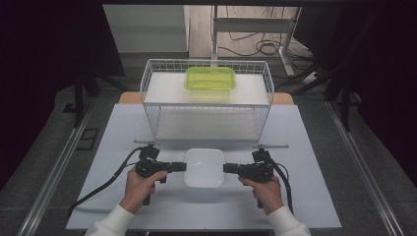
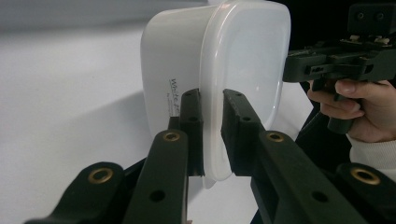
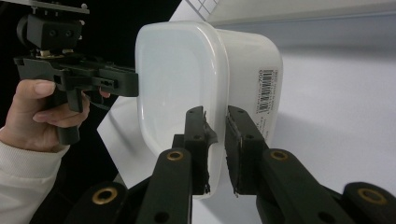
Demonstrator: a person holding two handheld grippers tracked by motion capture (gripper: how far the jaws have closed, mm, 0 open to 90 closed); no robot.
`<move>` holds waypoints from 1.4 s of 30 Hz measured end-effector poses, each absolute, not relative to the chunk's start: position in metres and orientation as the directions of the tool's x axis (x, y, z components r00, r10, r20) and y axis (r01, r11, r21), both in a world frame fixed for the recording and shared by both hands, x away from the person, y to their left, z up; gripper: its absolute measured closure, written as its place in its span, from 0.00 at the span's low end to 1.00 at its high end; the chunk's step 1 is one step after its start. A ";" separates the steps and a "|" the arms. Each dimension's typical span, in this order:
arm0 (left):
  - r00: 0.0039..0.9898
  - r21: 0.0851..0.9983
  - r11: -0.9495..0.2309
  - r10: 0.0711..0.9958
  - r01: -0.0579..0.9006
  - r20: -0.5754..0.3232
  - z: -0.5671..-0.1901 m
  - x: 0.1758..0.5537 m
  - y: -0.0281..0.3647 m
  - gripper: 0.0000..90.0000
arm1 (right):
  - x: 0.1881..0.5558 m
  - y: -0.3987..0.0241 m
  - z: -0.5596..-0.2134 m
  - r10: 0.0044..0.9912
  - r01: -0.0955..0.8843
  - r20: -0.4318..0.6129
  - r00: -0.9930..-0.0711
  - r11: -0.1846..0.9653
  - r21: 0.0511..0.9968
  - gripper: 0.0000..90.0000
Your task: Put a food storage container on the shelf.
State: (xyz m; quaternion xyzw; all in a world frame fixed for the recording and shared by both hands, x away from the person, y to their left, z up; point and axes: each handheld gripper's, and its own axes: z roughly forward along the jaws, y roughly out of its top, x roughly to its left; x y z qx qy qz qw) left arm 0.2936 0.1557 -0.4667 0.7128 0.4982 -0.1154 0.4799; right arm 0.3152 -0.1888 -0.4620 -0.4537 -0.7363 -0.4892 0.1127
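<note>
The counter (image 1: 123, 196) is covered with a pale sheet, and at its far side stands a white wire rack (image 1: 206, 101) with two shelves. On the rack's top shelf, toward the back, sits a green tub (image 1: 210, 78). Nearer the person, just in front of the rack and about midway across the counter, lies a white tub (image 1: 204, 167), a rounded-corner plastic container with a barcode label on one side wall and handwriting on the other.

The left gripper (image 1: 180, 166) comes in level from the left and grasps the white tub at its left rim: in the left gripper view its jaws pinch the thin rim (image 2: 212, 140) from both faces, one pad inside, one outside. The right gripper (image 1: 229, 168) mirrors it from the right, and in the right gripper view its jaws are clamped on the opposite rim (image 3: 215, 140) the same way. Each hand (image 1: 143, 186) wraps a pistol-style handle, white sleeves at the wrists, black cables trailing back over the counter.
</note>
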 end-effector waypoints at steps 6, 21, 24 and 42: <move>0.489 0.590 -0.041 0.606 0.807 -0.628 -0.462 0.291 0.157 0.88 | 0.314 -0.187 -0.457 0.551 0.755 0.586 -0.594 0.131 0.642 0.87; 0.536 0.650 -0.070 0.636 0.757 -0.555 -0.443 0.286 0.155 0.88 | 0.313 -0.186 -0.444 0.545 0.709 0.543 -0.639 0.145 0.690 0.87; 0.541 0.658 -0.070 0.637 0.749 -0.549 -0.438 0.286 0.154 0.88 | 0.313 -0.186 -0.443 0.546 0.706 0.539 -0.641 0.144 0.693 0.87; 0.584 0.711 -0.060 0.621 0.701 -0.523 -0.403 0.300 0.155 0.88 | 0.322 -0.190 -0.407 0.536 0.642 0.491 -0.687 0.131 0.755 0.87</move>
